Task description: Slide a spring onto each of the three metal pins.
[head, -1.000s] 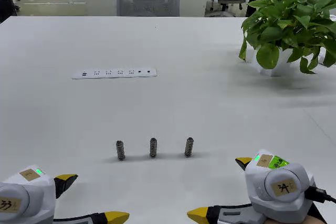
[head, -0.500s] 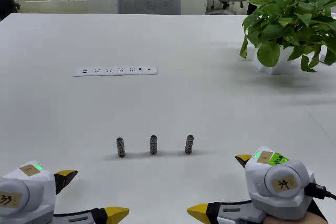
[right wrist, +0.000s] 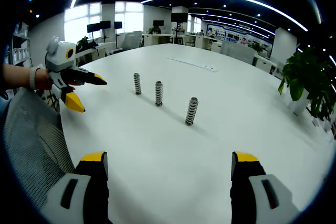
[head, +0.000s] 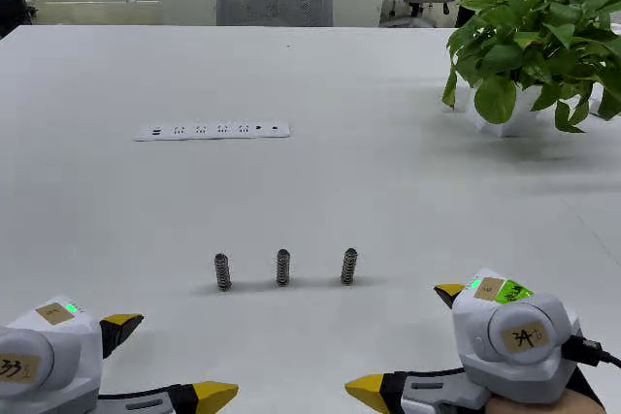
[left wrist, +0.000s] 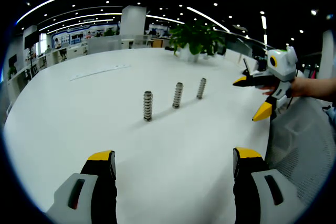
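metal springs [head: 282, 268] stand ahead of left tongs [head: 181, 356] and right tongs [head: 398, 339], both apart.

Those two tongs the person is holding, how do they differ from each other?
The left tongs wear a tag reading 33; the right tongs wear a different scrawl. The green patch on top is larger on the right tongs than on the left tongs. Both are white, yellow-tipped, wide open and holding nothing.
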